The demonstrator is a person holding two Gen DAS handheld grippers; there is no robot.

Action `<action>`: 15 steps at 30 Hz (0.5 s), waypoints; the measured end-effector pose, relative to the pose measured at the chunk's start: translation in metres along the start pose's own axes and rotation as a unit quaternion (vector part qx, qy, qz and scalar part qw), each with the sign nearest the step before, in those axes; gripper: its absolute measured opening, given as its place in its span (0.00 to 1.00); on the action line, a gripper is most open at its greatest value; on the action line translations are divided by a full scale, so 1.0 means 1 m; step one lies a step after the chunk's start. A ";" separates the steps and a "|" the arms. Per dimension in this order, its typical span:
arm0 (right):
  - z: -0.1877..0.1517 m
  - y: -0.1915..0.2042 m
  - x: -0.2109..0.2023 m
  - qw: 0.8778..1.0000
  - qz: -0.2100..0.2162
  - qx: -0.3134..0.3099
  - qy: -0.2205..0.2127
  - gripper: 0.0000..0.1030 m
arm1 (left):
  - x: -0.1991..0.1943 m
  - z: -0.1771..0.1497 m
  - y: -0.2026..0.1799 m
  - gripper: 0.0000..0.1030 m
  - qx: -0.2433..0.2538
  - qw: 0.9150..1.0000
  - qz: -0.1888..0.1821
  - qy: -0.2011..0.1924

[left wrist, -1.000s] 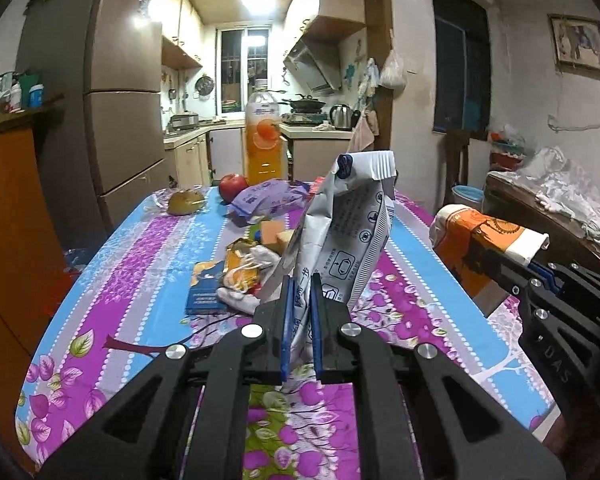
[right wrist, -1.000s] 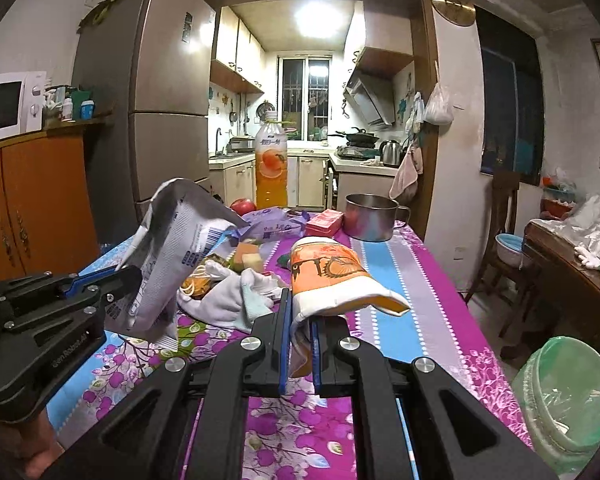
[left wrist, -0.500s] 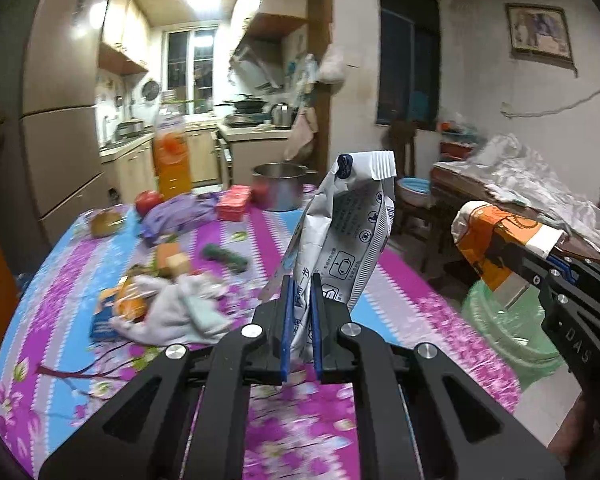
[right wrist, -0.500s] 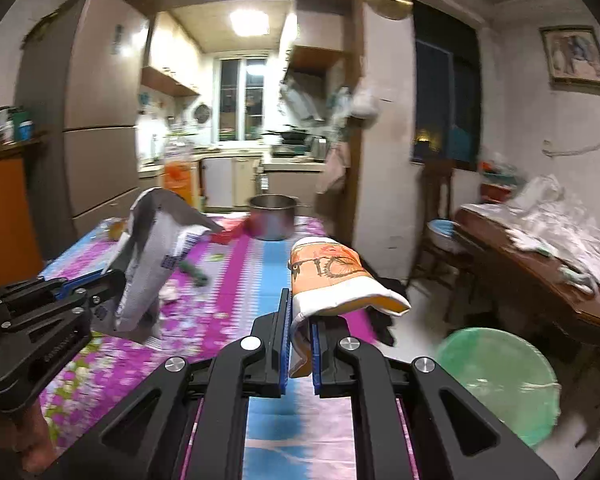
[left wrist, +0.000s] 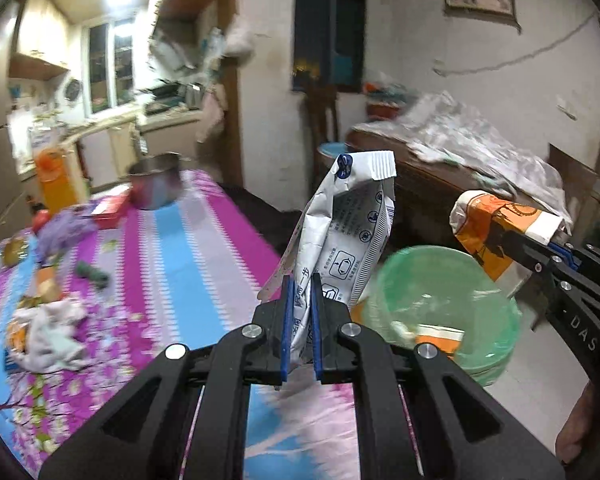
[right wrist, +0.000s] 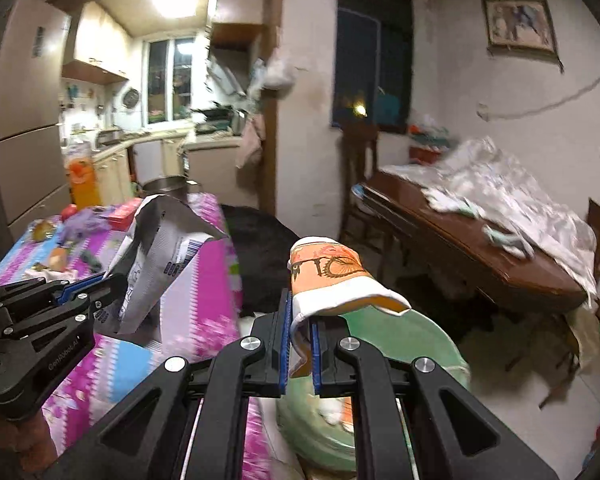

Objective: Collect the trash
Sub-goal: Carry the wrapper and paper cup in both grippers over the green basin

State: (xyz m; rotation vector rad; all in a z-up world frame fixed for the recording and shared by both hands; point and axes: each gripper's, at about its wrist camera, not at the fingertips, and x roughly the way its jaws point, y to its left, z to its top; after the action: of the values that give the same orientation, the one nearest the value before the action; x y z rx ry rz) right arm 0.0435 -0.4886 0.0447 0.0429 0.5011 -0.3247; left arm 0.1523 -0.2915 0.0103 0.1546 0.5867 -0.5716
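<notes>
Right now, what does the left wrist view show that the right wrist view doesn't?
Only the left wrist view looks into the green-lined bin, with orange and white scraps already lying inside, and shows the white cloth pile on the floral tablecloth.

Only the right wrist view shows the fridge.

Both show the left hand-held gripper shut on the silver packet, the right hand-held gripper shut on the orange wrapper, the steel pot and the bin.
</notes>
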 end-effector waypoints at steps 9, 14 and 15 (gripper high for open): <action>-0.008 -0.099 0.060 0.991 -0.003 0.044 0.130 0.09 | 0.077 0.013 -0.075 0.07 0.045 0.991 -0.065 0.110; -0.024 -0.133 0.105 0.975 0.017 0.070 0.212 0.09 | 0.125 0.011 -0.102 0.07 0.069 0.978 -0.064 0.183; -0.027 -0.138 0.113 0.971 0.017 0.070 0.226 0.09 | 0.134 0.010 -0.105 0.07 0.072 0.976 -0.060 0.194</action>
State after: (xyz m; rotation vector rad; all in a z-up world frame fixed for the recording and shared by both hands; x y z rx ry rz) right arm 0.0813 -0.6495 -0.0275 0.2673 0.9274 -0.3163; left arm 0.1906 -0.4446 -0.0543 0.3762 0.9389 -0.7071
